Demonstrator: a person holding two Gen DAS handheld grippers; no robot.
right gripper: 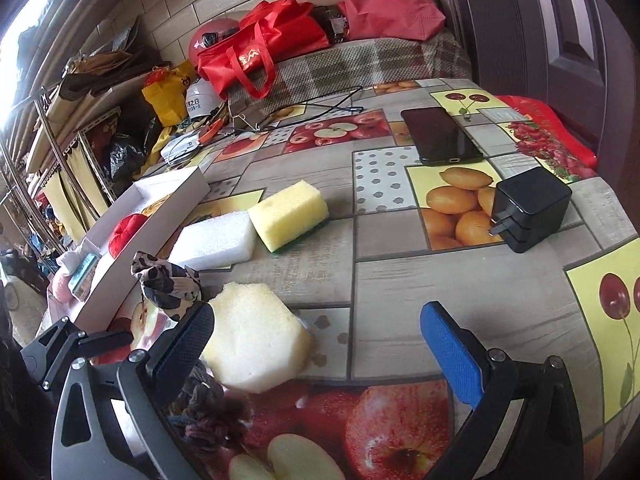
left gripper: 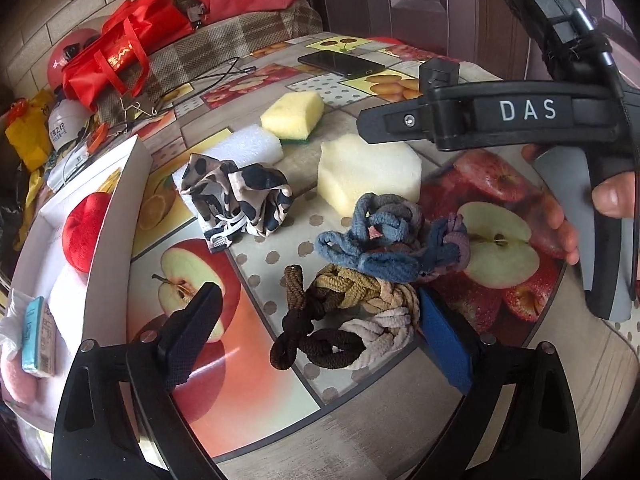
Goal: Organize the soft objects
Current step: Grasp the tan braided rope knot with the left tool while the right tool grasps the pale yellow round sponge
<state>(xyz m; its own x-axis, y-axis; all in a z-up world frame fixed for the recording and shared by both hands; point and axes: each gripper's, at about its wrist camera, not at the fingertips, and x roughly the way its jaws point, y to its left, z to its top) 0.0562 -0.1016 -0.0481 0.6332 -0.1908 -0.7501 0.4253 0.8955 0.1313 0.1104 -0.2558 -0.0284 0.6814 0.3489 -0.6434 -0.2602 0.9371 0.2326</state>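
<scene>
My left tool [left gripper: 316,328] is wide open around the brown braided rope [left gripper: 344,326]; my right tool [right gripper: 320,344] is wide open, empty, beside the pale sponge [right gripper: 256,344].

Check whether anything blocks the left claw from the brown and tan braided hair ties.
Nothing visible does. The left claw is open with the brown and tan hair ties lying directly between its fingers on the tablecloth. The blue braided ties lie just beyond, not in the path.
</scene>
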